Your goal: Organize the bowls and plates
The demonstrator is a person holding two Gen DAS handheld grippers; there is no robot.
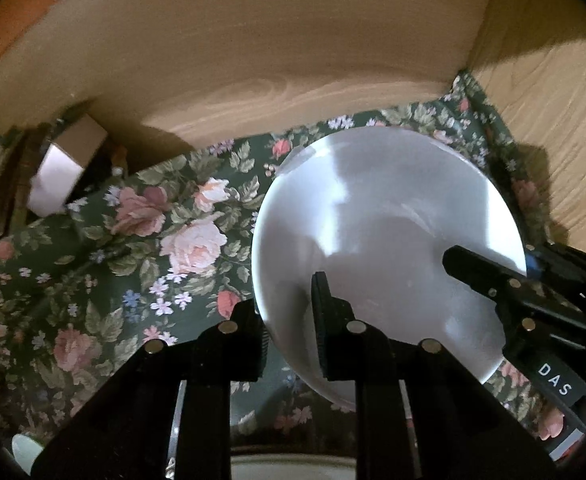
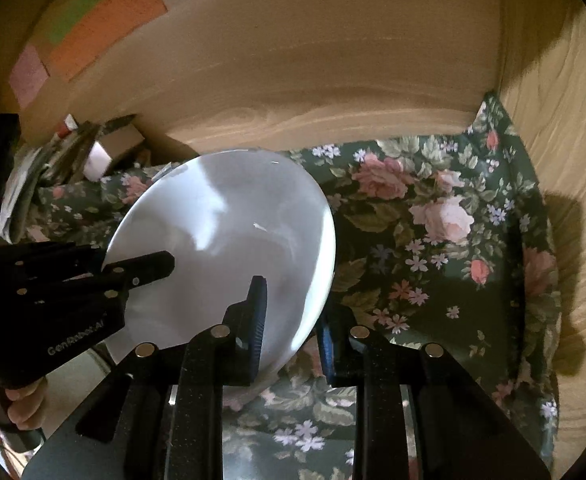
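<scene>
Left gripper [image 1: 289,332]: clenched on the near-left rim of the white plate [image 1: 385,240], one finger over the face, the other beneath the edge.
Right gripper [image 2: 293,328]: clenched on the plate's near-right rim in the same way, one finger on top, one under.
Plate: held by both grippers, tilted, apparently just above the floral cloth [image 1: 145,240] on the surface, in the corner of wooden walls [image 1: 293,60].
Step in hand: judged a two-handed lift or carry of the plate.
Doing it well: keep both grips level with each other, move together, avoid twisting the smooth rim out of the fingers.
Clutter [image 1: 61,168]: boxes far left; steer clear.
</scene>
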